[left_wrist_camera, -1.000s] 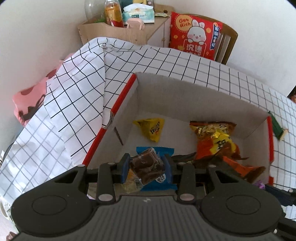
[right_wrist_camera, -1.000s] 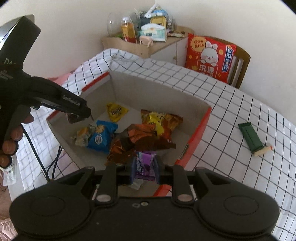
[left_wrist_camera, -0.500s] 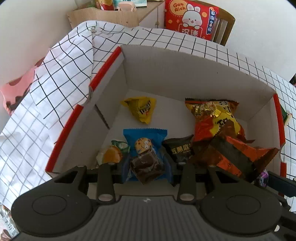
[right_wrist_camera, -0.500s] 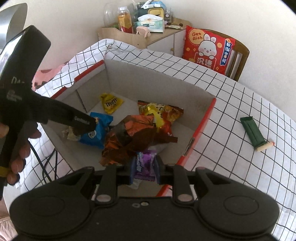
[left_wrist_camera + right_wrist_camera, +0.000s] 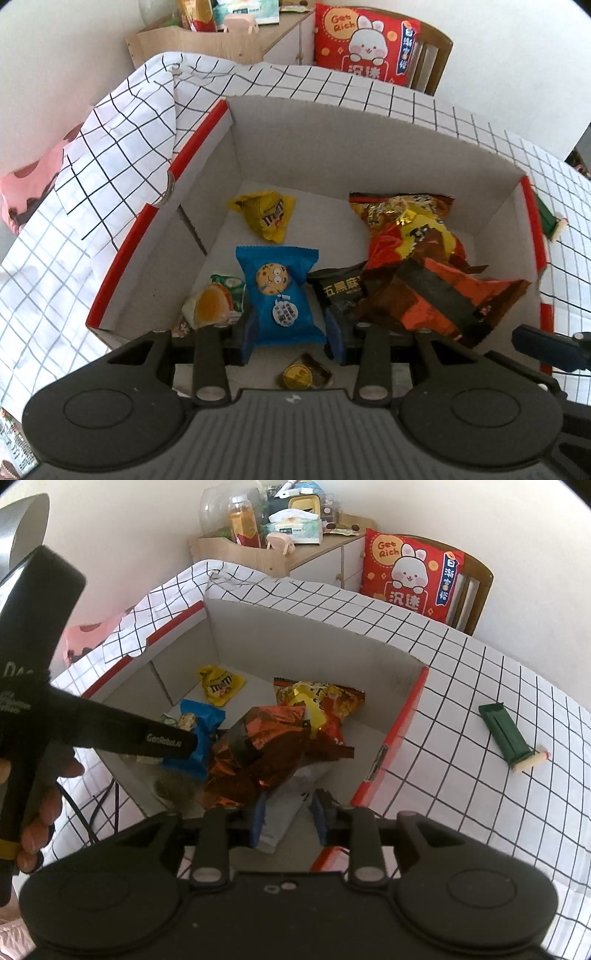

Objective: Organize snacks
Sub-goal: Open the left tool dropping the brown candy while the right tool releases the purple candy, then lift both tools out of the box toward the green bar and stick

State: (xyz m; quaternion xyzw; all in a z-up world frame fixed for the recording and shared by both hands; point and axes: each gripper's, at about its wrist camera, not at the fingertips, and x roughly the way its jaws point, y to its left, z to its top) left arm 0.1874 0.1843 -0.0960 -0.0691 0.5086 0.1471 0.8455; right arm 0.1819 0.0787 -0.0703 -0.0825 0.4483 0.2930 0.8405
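Snacks lie in the box (image 5: 373, 155); both hand-held grippers, left (image 5: 291, 338) and right (image 5: 288, 821), are opening, clamping nothing

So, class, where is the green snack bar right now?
In the right wrist view the green snack bar lies on the checked tablecloth, outside the cardboard box, off its red-edged right wall.

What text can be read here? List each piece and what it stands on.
"Get Rich": red rabbit cushion on the chair.
"m&m's": yellow candy packet in the cardboard box.
"GenRobot.AI": finger of the left gripper.
Chinese characters on the black packet and cushion: cut off or blurred.
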